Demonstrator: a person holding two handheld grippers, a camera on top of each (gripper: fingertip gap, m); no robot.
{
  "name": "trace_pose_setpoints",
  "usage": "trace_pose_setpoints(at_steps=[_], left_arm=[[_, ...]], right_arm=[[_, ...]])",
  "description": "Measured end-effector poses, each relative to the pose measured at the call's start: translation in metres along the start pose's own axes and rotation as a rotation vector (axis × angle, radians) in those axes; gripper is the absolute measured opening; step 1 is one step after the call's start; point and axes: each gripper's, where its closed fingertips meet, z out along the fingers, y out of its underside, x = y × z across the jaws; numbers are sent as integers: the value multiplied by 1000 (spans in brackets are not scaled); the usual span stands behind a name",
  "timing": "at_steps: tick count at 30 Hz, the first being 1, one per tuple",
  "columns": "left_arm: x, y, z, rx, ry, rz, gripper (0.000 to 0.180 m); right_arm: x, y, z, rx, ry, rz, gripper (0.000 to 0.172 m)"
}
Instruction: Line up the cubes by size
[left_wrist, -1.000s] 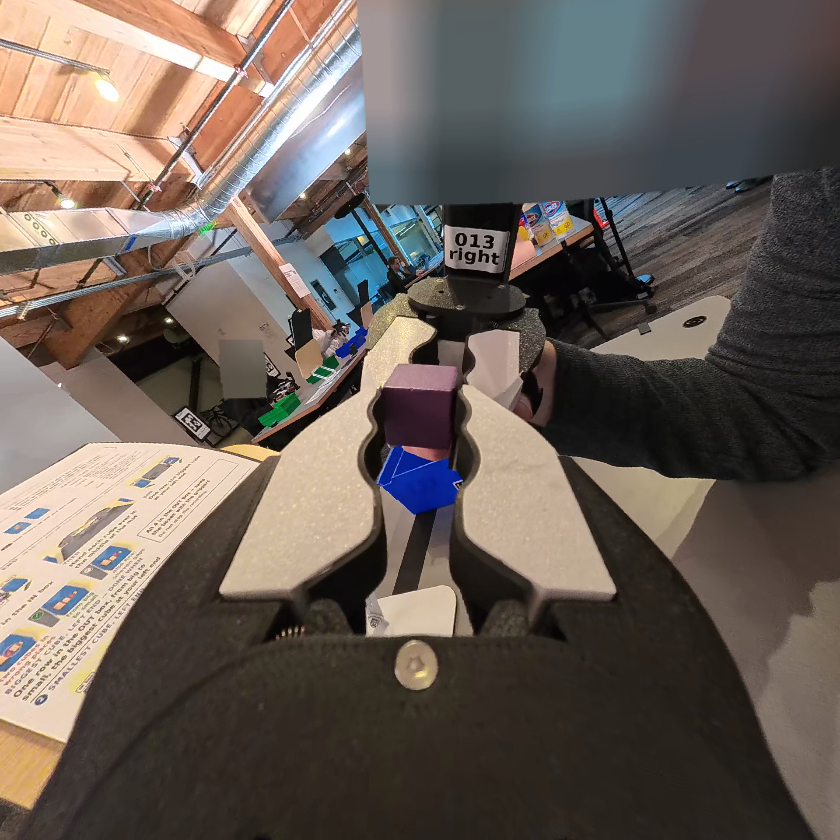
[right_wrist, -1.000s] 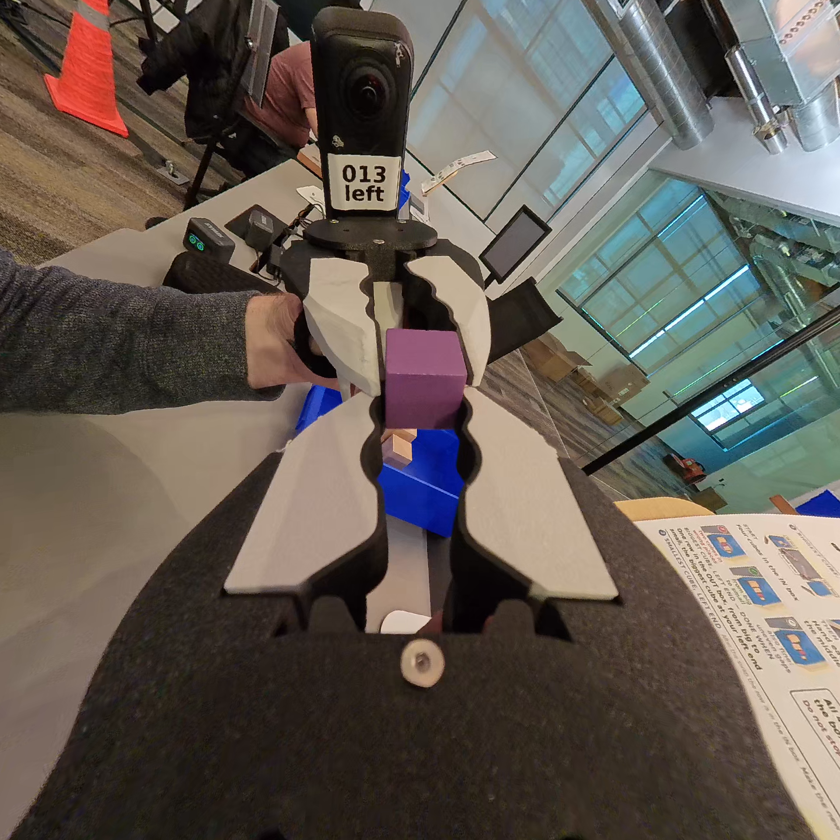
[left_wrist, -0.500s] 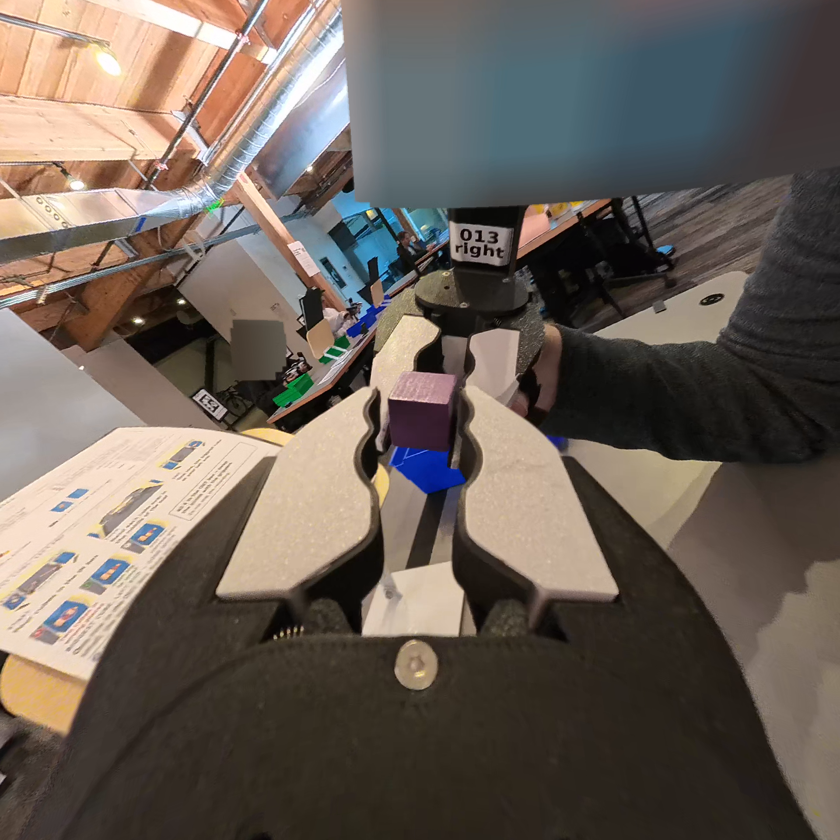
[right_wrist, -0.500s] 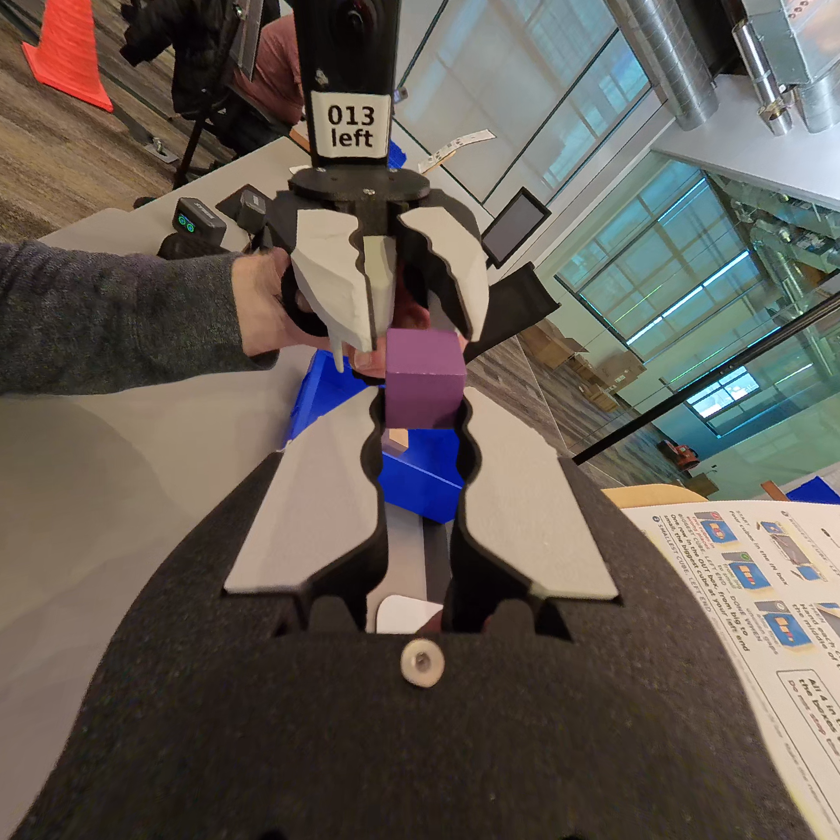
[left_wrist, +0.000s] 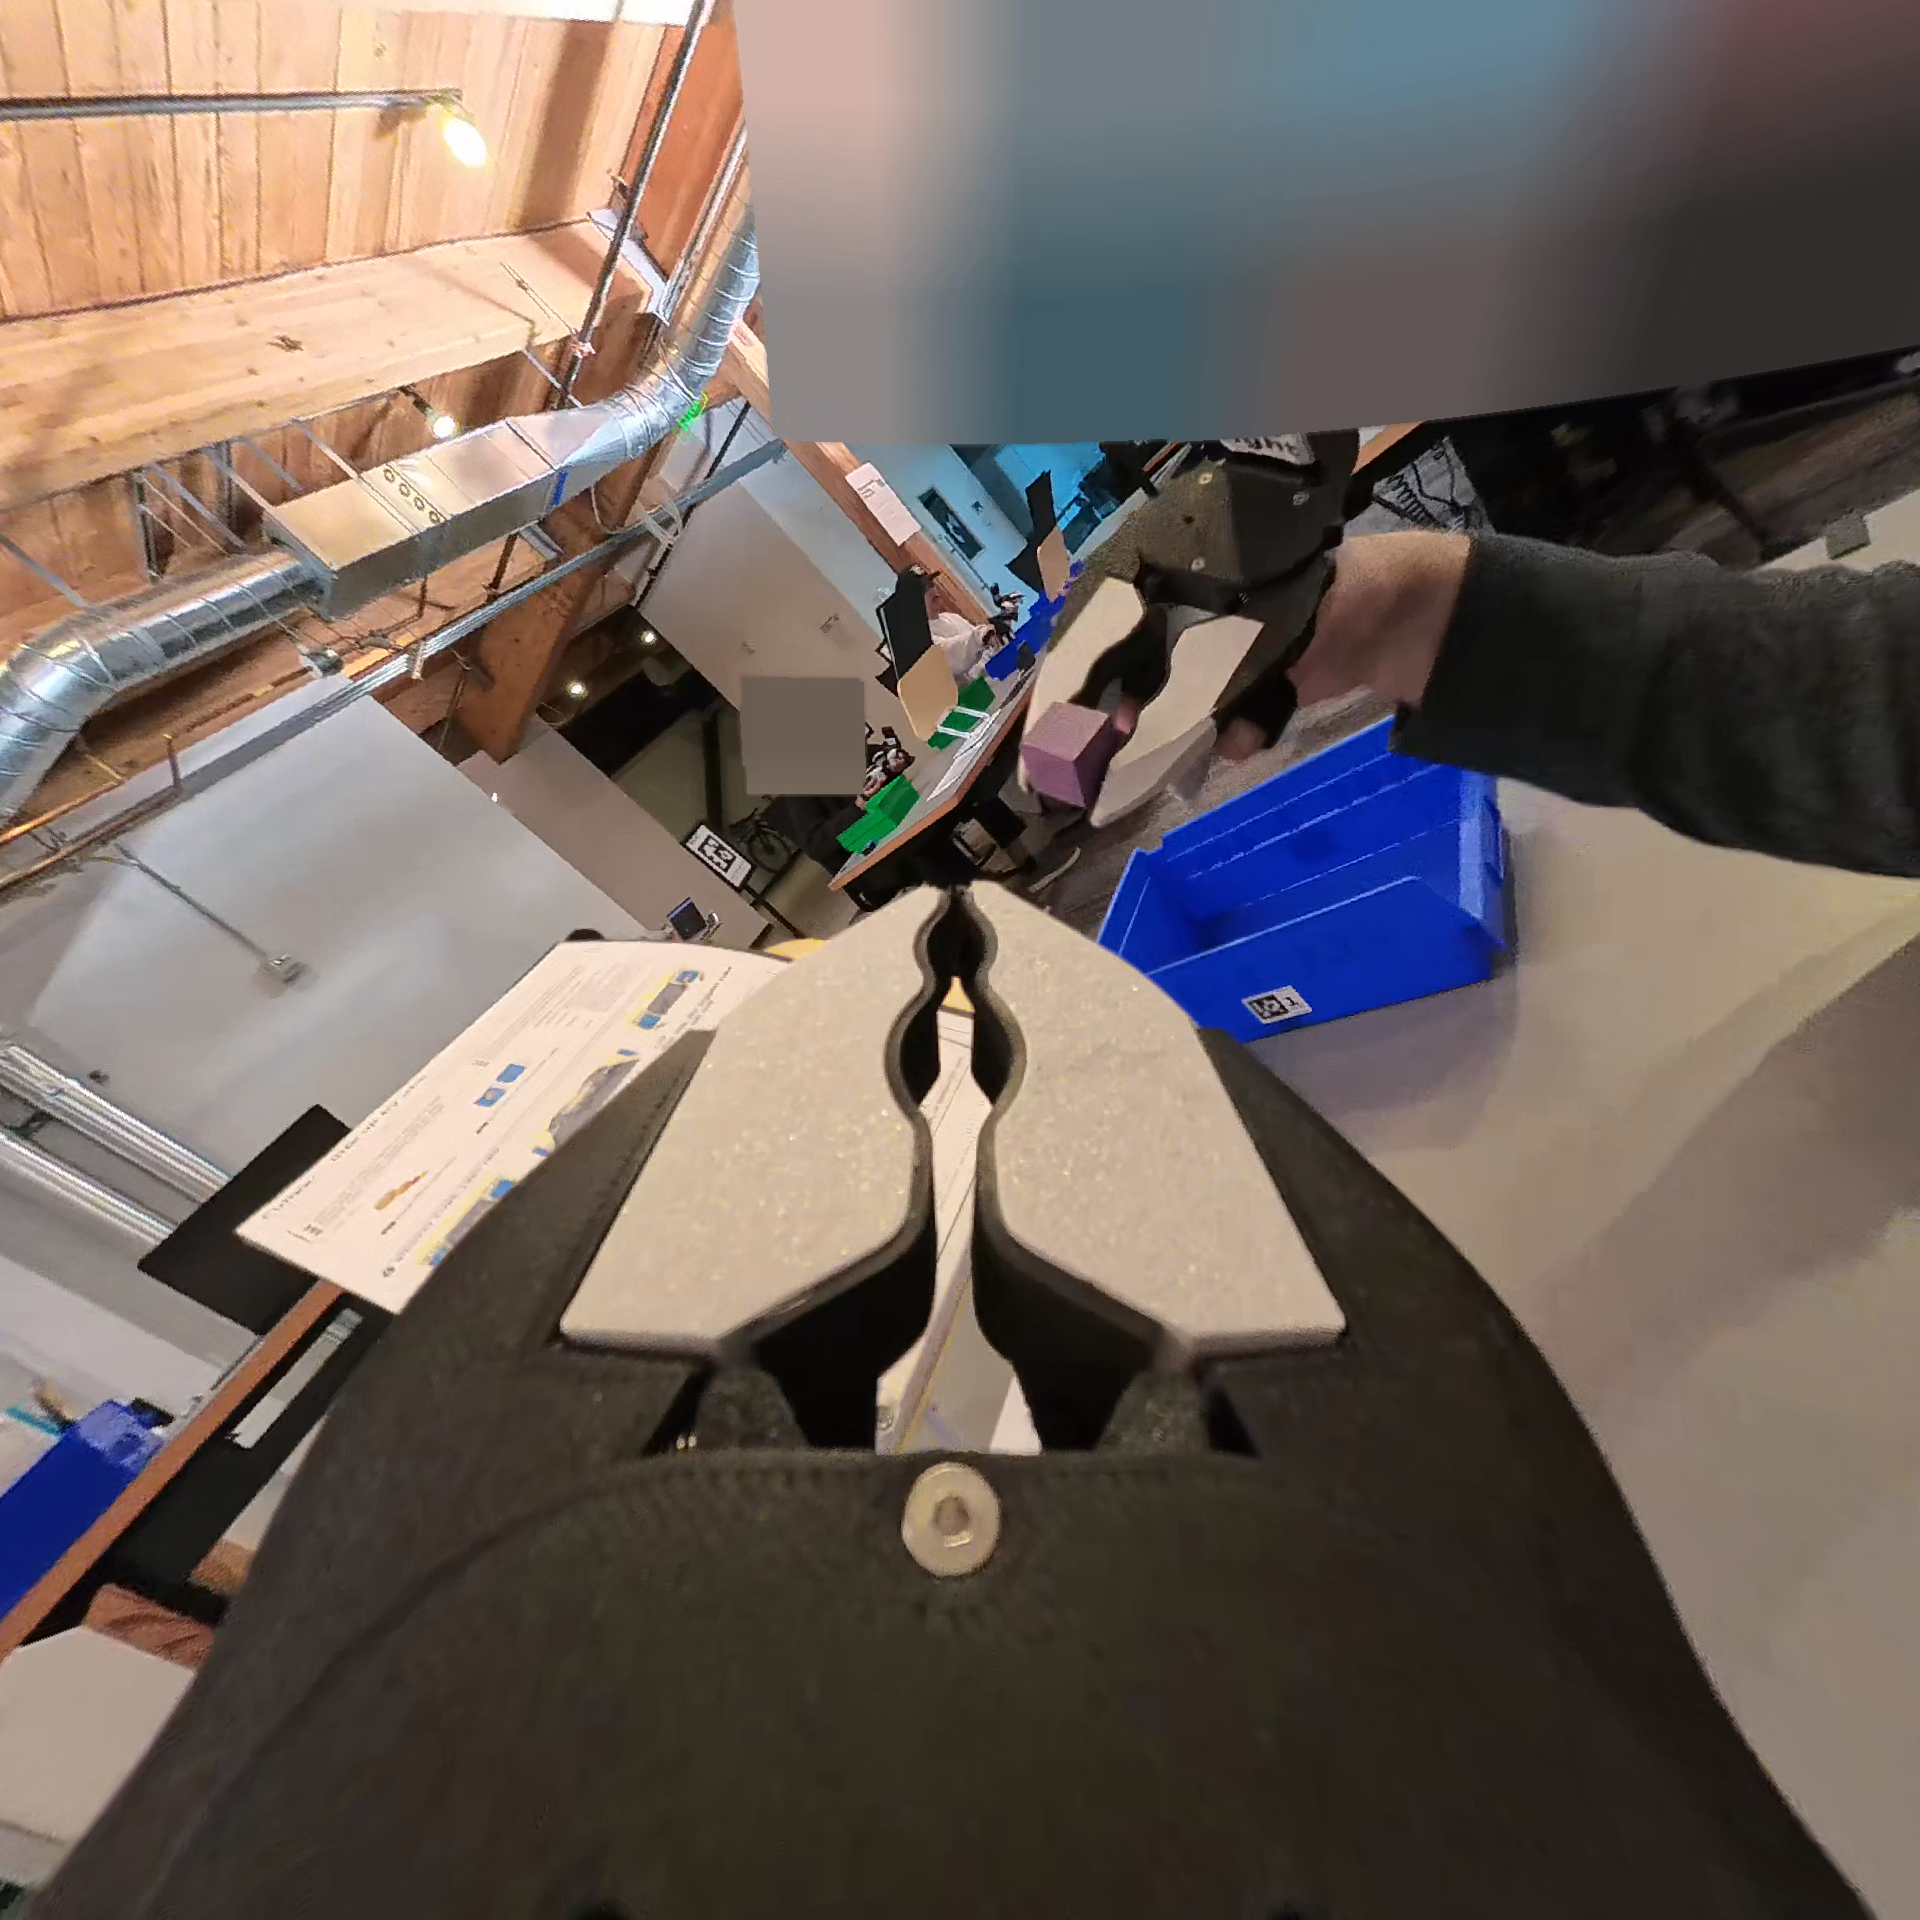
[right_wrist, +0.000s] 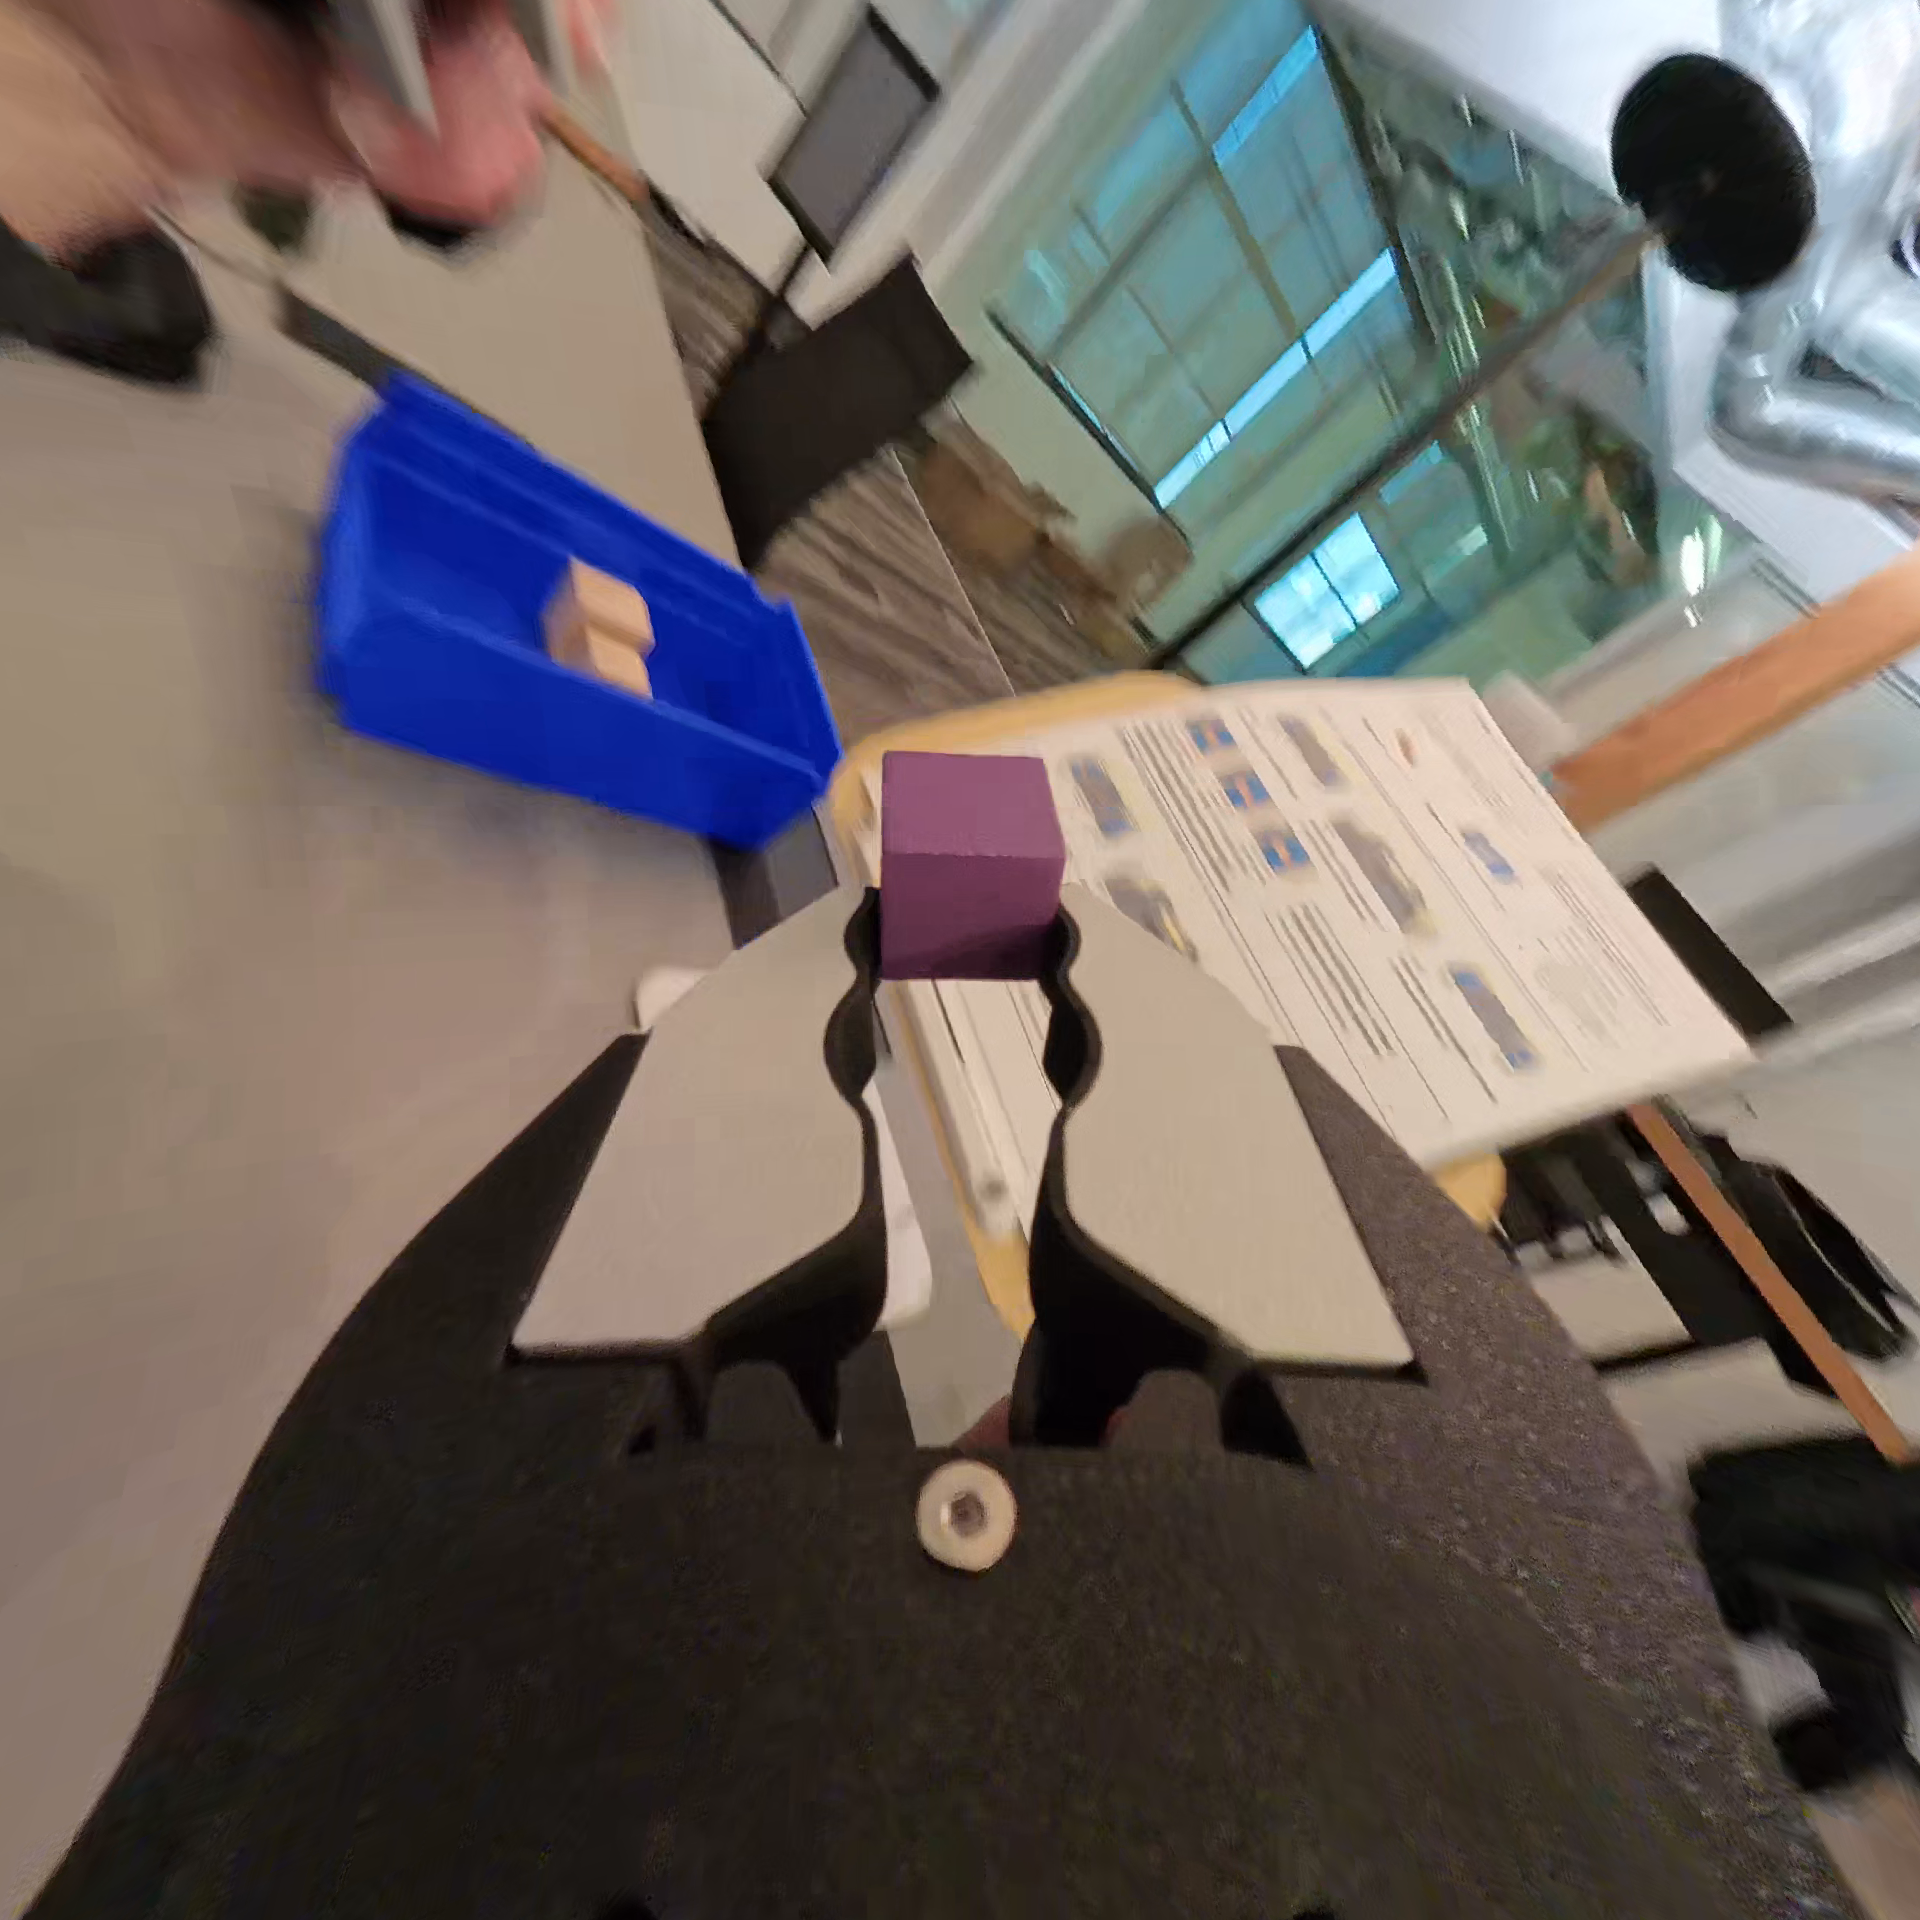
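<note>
So the right tongs (right_wrist: 971, 935) have the small purple wooden cube (right_wrist: 966, 862) pinched right at the tips, both grey pads pressed on its sides, cube held up in the air. The left tongs (left_wrist: 954, 914) are closed tip to tip with nothing in them.

Landmark is the blue plastic bin (right_wrist: 540, 644) on the grey counter (right_wrist: 208, 935). The purple cube hangs just off the bin's near corner, over the edge of a printed instruction sheet (right_wrist: 1403, 883). Two small tan wooden blocks (right_wrist: 597, 634) sit inside the bin, touching each other.

My guess: the cube needs to come down and back toward the bin, so the right tongs are the obvious ones for it. The bin wall is the thing to clear. Everything's motion-blurred, so the exact gap is hard to call.
</note>
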Motion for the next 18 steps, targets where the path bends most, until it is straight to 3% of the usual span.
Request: trace_pose_setpoints(at_steps=[6, 12, 14, 18], left_arm=[[5, -21, 15, 57, -7, 34, 0], [9, -18, 29, 65, 18, 27, 0], [11, -12, 34, 53, 28, 19, 0], [13, -1, 41, 13, 39, 17, 0]], right_arm=[[41, 124, -70, -302, 70, 102, 28], [16, 242, -116, -737, -105, 65, 28], [9, 271, -124, -856, -155, 54, 28], [-11, 307, -117, -938, -273, 59, 28]])
